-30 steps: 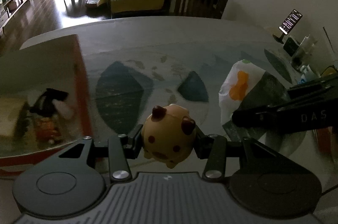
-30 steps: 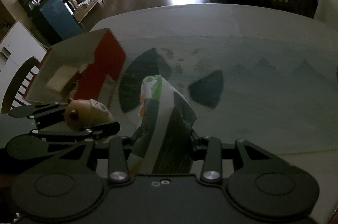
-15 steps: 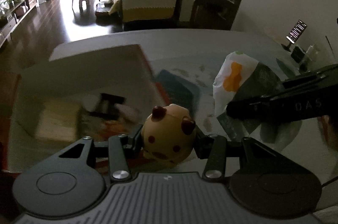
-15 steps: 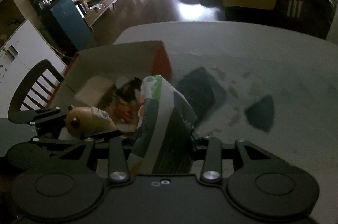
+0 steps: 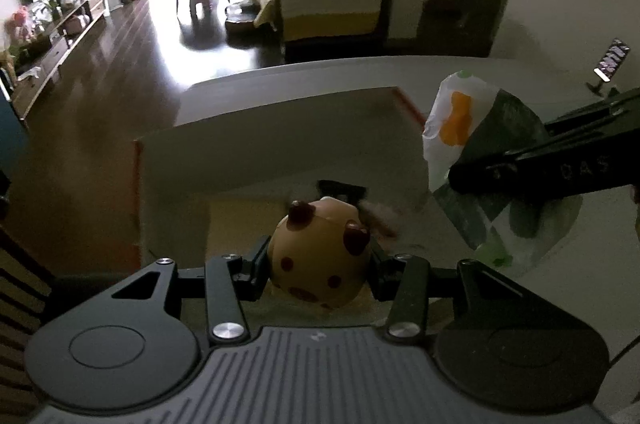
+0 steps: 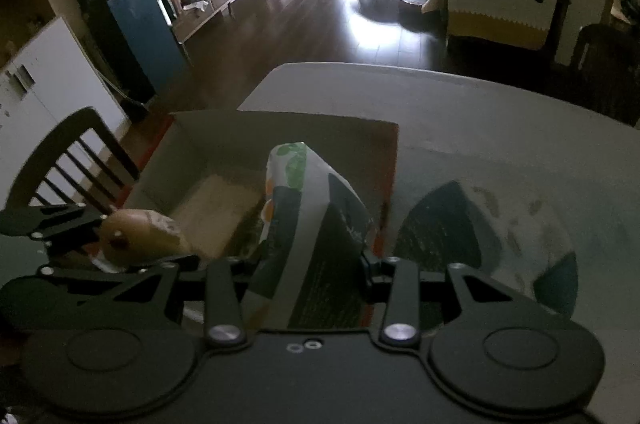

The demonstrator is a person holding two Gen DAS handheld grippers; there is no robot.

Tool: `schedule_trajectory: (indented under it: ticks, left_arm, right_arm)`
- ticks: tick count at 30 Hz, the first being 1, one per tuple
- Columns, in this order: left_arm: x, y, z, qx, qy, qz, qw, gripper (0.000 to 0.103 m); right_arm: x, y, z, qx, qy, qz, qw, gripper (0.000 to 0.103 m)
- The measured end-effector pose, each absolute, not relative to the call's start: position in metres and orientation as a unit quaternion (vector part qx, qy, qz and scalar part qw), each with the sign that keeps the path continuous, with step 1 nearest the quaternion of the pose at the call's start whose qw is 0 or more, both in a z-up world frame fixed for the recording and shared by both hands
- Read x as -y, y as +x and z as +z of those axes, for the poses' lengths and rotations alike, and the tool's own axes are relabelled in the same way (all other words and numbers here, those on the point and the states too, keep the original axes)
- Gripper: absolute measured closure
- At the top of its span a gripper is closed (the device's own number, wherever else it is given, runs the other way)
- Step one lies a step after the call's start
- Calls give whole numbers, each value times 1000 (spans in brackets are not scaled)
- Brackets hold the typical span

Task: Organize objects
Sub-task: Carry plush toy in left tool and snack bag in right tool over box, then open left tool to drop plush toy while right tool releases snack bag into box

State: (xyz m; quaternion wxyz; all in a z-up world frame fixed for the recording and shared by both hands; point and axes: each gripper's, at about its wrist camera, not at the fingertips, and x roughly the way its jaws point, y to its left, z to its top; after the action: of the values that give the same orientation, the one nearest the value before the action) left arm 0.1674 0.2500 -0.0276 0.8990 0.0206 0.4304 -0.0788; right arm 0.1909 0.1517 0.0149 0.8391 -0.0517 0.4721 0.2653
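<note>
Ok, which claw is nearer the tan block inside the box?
Left. The left claw, holding the toy, hangs right over the tan block in the box. The right claw, holding the packet, sits beside it, by the box's right wall.

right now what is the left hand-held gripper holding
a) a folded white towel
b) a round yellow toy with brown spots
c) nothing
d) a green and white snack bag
b: the left hand-held gripper is shut on the round yellow toy with brown spots, above the red-sided cardboard box; the green and white snack bag sits in the right hand-held gripper.
</note>
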Motion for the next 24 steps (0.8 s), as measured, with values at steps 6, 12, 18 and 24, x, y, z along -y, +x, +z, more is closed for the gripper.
schedule_trajectory:
  ticks: [6, 12, 18, 24]
  left_arm:
    - [-263, 188, -41, -436, 33, -69, 897, 57]
    - [-263, 206, -54, -436, 48, -65, 896, 57]
    - [-269, 226, -71, -455, 46, -62, 887, 57]
    - [-274, 239, -85, -473, 43, -66, 877, 57]
  right_arm:
    - [-177, 203, -13, -488, -90, 251, 831, 62]
    - [-191, 202, -33, -496, -119, 251, 823, 62]
    - [-195, 200, -46, -512, -126, 253, 811, 60]
    - [-194, 197, -46, -510, -127, 257, 811, 57]
